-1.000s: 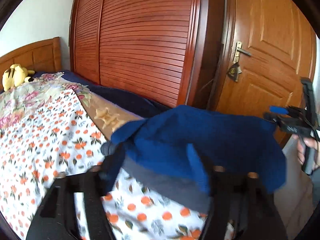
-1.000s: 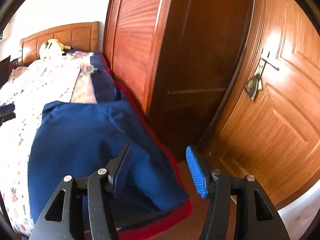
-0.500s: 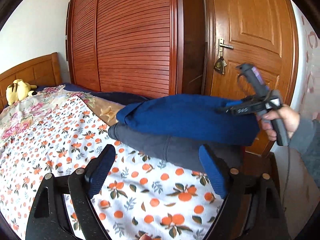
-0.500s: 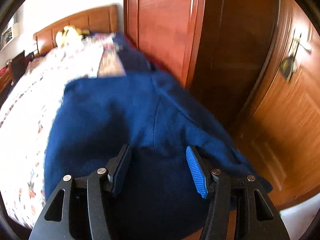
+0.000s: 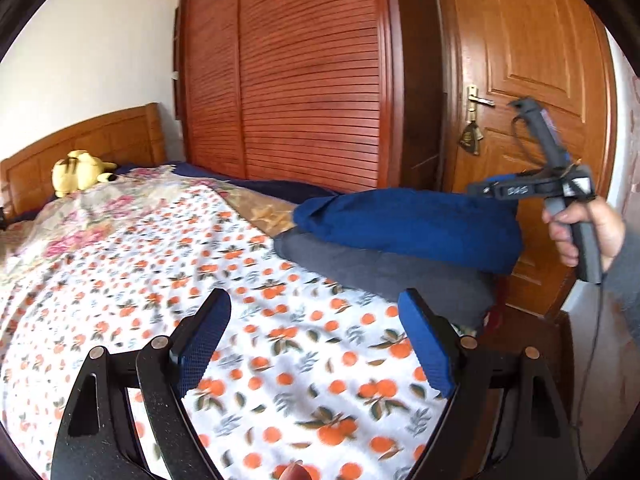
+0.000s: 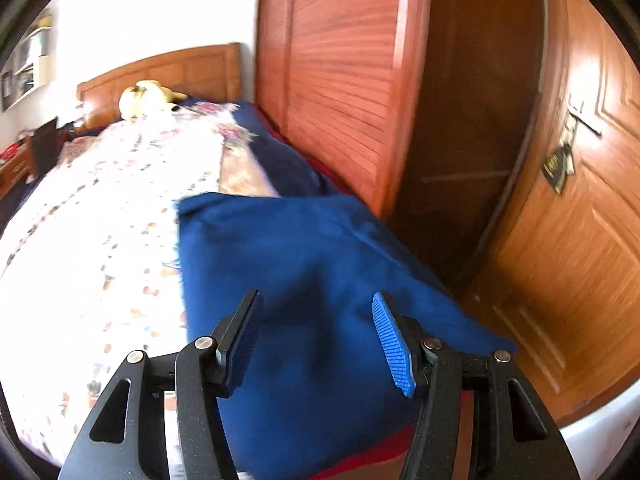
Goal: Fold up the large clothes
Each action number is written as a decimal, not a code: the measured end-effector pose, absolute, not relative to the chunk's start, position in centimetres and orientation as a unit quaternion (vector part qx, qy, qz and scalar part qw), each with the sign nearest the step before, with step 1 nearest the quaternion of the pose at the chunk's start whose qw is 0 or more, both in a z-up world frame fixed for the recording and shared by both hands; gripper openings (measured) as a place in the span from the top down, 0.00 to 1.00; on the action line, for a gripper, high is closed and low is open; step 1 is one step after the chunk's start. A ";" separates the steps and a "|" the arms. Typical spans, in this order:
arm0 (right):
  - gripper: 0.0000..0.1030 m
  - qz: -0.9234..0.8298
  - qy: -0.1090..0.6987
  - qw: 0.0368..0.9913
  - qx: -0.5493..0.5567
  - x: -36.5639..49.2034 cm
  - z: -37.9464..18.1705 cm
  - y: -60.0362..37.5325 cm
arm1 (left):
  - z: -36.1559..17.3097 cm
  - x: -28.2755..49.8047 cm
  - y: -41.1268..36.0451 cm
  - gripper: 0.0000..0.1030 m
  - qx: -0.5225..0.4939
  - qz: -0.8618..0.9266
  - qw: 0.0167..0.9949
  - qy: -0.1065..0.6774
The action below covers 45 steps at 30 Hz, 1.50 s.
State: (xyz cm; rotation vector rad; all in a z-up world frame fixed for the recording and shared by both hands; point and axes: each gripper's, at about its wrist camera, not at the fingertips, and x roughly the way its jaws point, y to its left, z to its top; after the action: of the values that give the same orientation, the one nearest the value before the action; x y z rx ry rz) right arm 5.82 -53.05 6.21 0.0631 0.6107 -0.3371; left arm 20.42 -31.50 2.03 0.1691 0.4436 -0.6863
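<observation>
A folded blue garment [image 5: 412, 228] lies on top of a folded grey garment [image 5: 384, 276] at the far corner of the bed, near the door. In the right wrist view the blue garment [image 6: 312, 280] fills the middle. My left gripper [image 5: 316, 344] is open and empty above the orange-print blanket [image 5: 200, 280], short of the pile. My right gripper [image 6: 316, 332] is open and empty just above the blue garment; it also shows in the left wrist view [image 5: 520, 188], held over the pile's right end.
The bed carries a floral quilt [image 5: 100, 208] and a yellow plush toy [image 5: 76, 172] by the wooden headboard [image 5: 80, 140]. A slatted wardrobe [image 5: 300, 80] and a wooden door [image 5: 532, 80] stand close behind the pile. A red bed edge [image 6: 360, 452] shows under the blue garment.
My left gripper let go of the blue garment, opened and drew back over the blanket. The blue garment settled flat on the grey one. My right gripper stayed open over it.
</observation>
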 end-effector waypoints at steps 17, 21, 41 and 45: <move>0.33 -0.006 0.280 0.960 0.021 4.0 1.1 -37.2 | -1.0 18.0 -19.5 0.16 0.095 -0.236 0.933 0.256; 0.33 0.010 0.285 0.958 0.009 5.3 -0.2 -34.4 | -2.1 17.5 -15.6 0.16 0.085 -0.207 0.936 0.272; 0.28 0.109 0.290 0.951 0.015 9.8 -5.3 -24.8 | -6.9 15.0 -2.9 0.17 0.003 -0.087 0.945 0.315; 0.28 0.129 0.285 0.949 0.023 8.8 -5.2 -23.7 | -6.1 12.8 -0.8 0.16 -0.014 -0.057 0.951 0.305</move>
State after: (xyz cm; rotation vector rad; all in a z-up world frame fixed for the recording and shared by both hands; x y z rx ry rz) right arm 8.80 -23.73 -5.18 0.0458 0.5798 0.2633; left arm 12.81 -0.79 -6.14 -0.0291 0.6197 -0.1159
